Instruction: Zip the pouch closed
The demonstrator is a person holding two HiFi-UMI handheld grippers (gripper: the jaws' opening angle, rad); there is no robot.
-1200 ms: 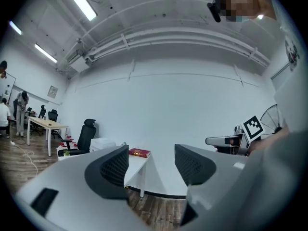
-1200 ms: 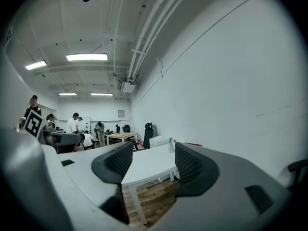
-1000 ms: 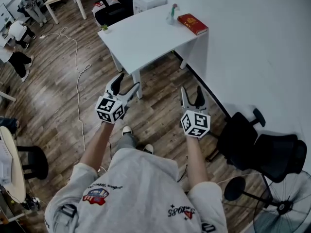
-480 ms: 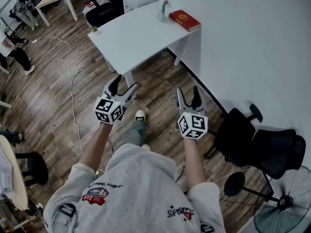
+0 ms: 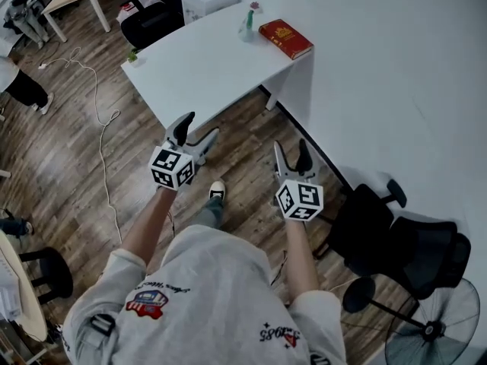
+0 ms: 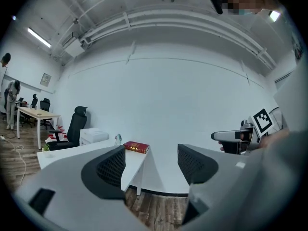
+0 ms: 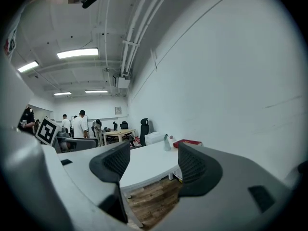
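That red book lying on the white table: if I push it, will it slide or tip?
The red book lies flat, so it would probably slide, not tip; it looks thick, likely stiff. It sits at a corner of the white table, so a push outward might drop it.

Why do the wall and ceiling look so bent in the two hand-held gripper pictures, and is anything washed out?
Left gripper view: a wide-angle lens bows the ceiling pipes into arcs, and the corners go black. Right gripper view: the same curving, and the ceiling light is blown out to plain white. Head view: dimmer, with milder bending; the white table is evenly lit without glare.
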